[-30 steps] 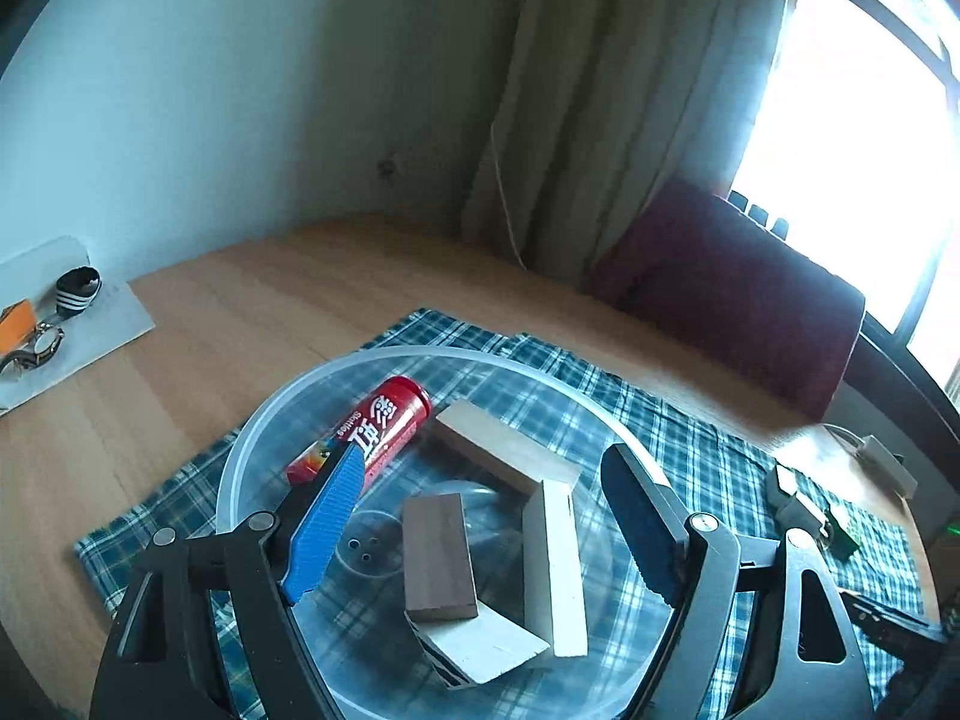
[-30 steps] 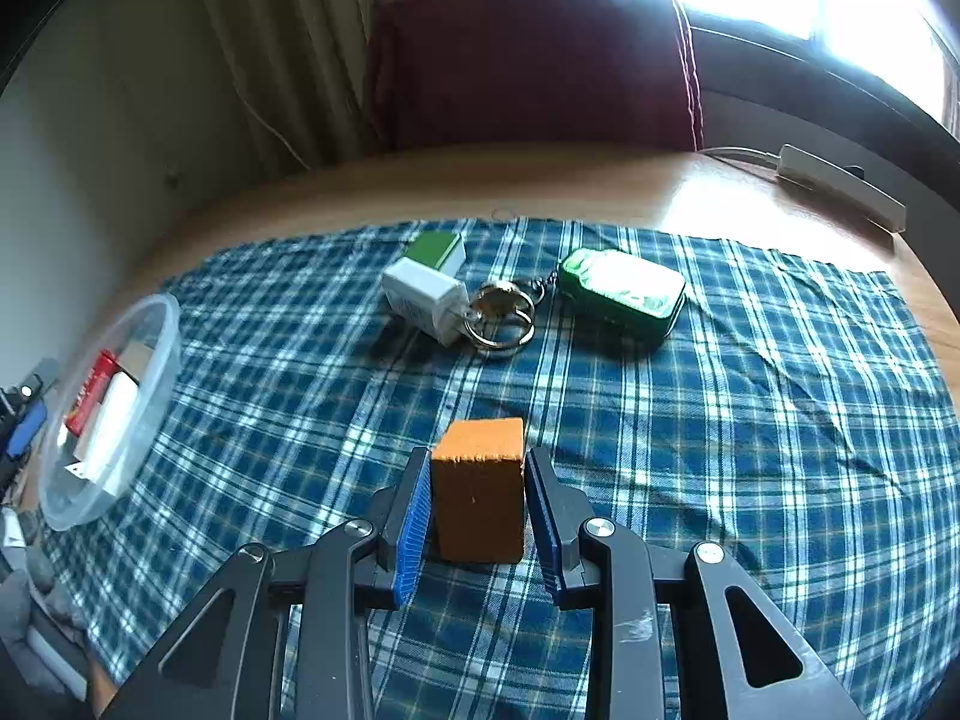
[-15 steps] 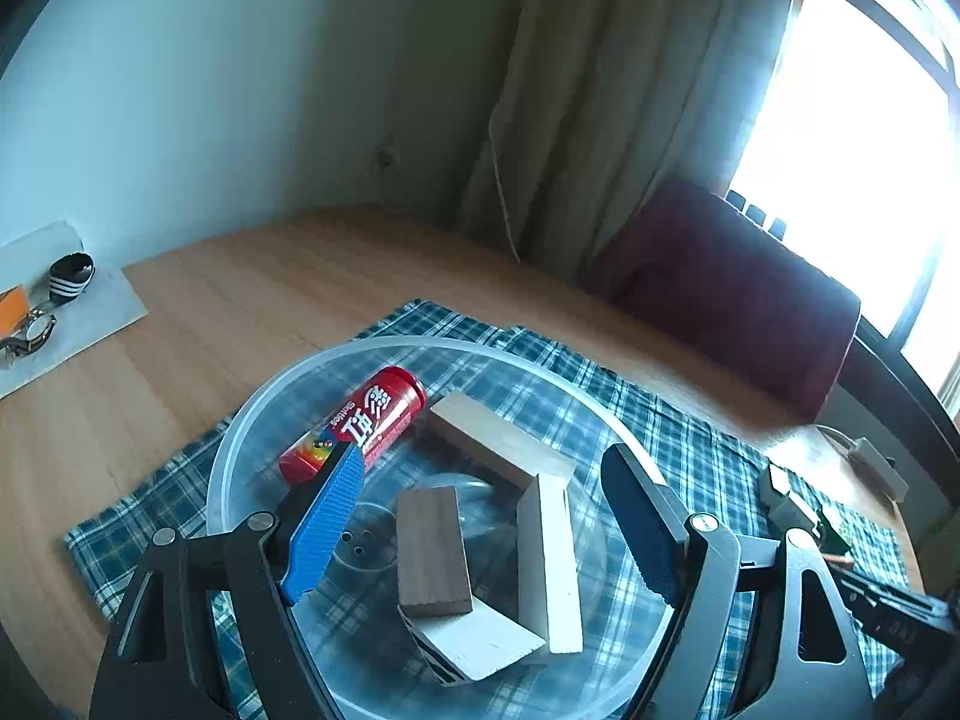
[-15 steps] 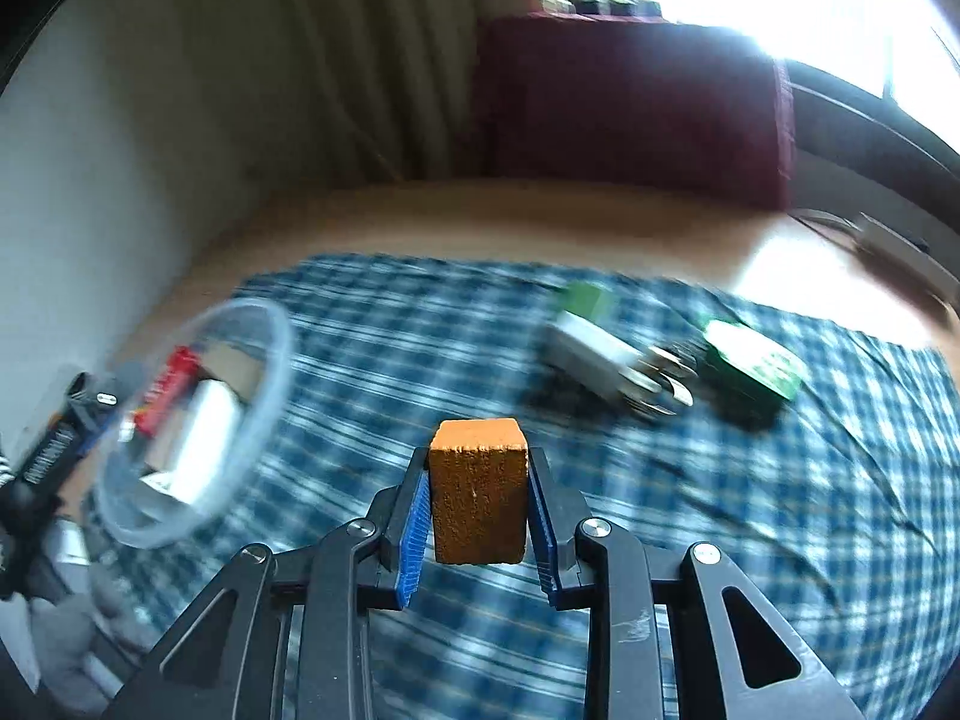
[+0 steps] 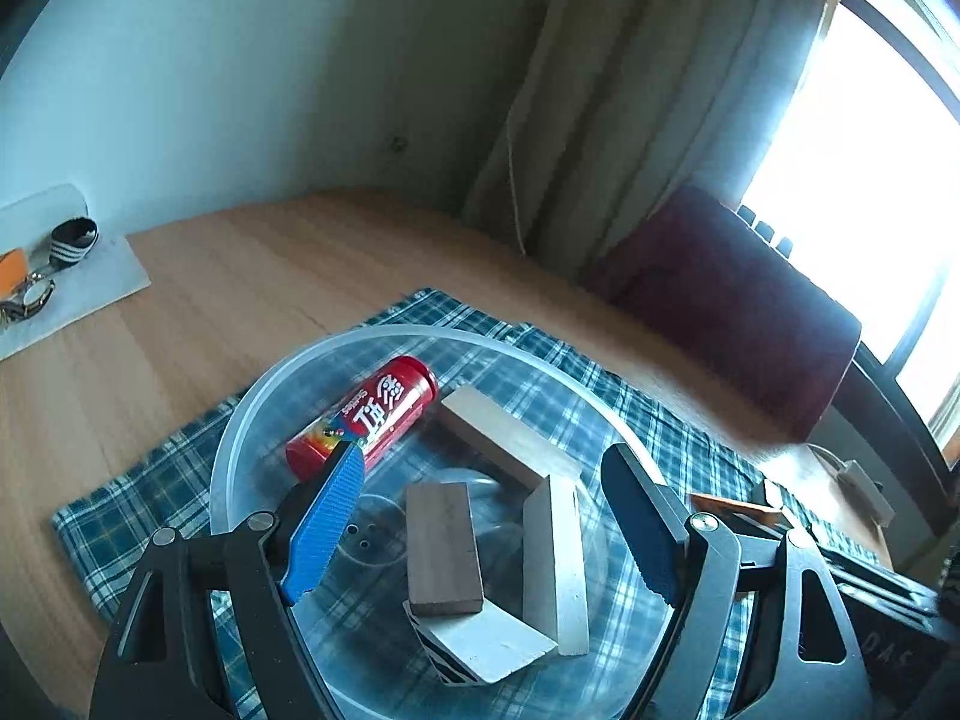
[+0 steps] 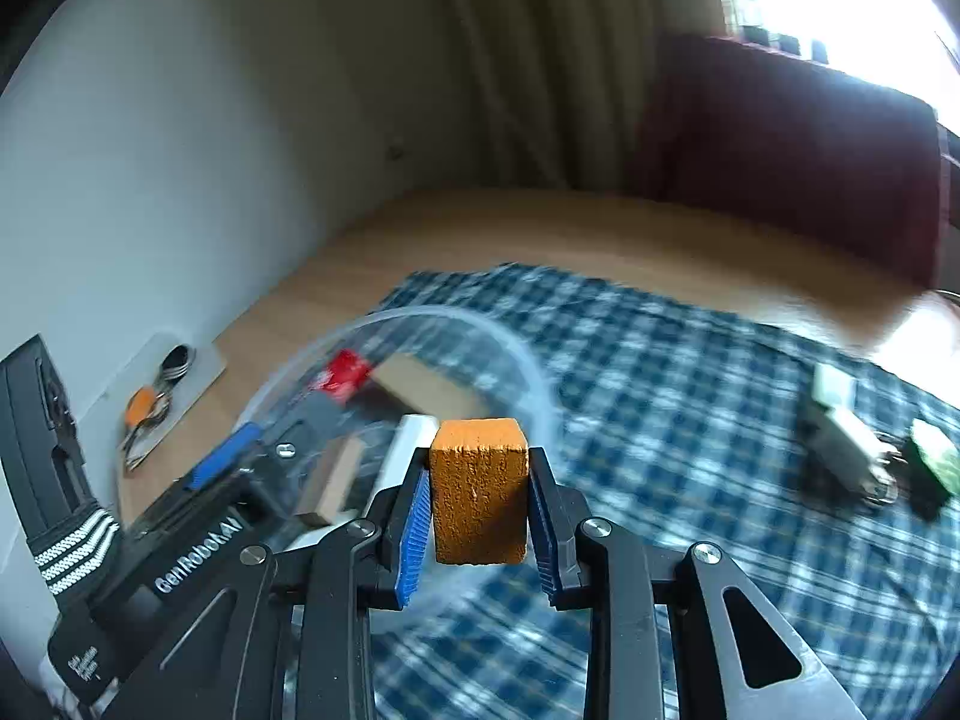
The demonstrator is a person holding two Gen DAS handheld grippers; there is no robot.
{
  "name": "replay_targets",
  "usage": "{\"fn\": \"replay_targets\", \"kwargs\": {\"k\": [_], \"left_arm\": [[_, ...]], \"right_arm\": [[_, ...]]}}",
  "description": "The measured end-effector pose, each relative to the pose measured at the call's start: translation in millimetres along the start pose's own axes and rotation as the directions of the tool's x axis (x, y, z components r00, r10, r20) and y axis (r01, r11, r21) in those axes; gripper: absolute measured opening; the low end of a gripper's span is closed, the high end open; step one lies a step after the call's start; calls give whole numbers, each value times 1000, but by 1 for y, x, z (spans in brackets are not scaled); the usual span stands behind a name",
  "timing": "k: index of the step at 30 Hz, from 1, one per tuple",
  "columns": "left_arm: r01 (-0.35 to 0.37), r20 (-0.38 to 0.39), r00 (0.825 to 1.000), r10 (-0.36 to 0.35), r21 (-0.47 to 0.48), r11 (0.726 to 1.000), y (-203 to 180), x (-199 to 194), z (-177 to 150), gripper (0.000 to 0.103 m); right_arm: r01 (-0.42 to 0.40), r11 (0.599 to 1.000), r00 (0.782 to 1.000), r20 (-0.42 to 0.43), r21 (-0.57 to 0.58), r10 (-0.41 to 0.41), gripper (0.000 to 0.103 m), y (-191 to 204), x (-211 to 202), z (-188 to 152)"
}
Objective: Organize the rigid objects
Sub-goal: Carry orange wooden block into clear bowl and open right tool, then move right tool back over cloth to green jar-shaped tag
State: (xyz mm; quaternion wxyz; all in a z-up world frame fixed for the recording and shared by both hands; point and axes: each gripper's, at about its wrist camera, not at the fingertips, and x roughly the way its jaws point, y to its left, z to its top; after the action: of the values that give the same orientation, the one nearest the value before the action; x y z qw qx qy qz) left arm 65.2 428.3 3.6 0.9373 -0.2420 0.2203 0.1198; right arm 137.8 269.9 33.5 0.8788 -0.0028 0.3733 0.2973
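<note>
Orange block (image 6: 478, 489), upright, clenched in right tongs (image 6: 480, 525); bowl (image 6: 528, 360) lay ahead-left; left tongs (image 5: 486, 531) released over it.

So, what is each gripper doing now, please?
Left gripper: open, empty, over the clear bowl.
Right gripper: shut on the orange block.

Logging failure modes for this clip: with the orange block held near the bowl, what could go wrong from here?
The clear bowl is crowded with wooden blocks and a red can; the orange block may land tilted. The left gripper, open over the bowl, could collide with the right gripper.
</note>
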Motion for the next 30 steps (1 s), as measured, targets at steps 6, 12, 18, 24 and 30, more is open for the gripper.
{"fn": "replay_targets", "kwargs": {"k": [6, 12, 18, 24, 30], "left_arm": [[-2, -24, 1000, 1, -50, 999, 8, 4, 0, 83], [-4, -24, 1000, 3, -29, 1000, 3, 4, -1, 83], [-9, -31, 999, 9, -22, 1000, 2, 7, -2, 83], [-12, -35, 999, 12, -12, 1000, 0, 10, -2, 83], [-15, -39, 999, 15, -5, 1000, 0, 11, -3, 83]], "right_arm": [[24, 999, 1000, -19, 28, -23, 52, -8, 3, -8], [73, 996, 997, -36, 57, -71, 53, -32, -3, -26], [104, 989, 993, -63, 101, -98, 53, -54, -5, -40], [113, 985, 992, -63, 126, -106, 53, -66, -12, -46], [141, 978, 989, -57, 150, -134, 63, -76, -17, -49]]}}
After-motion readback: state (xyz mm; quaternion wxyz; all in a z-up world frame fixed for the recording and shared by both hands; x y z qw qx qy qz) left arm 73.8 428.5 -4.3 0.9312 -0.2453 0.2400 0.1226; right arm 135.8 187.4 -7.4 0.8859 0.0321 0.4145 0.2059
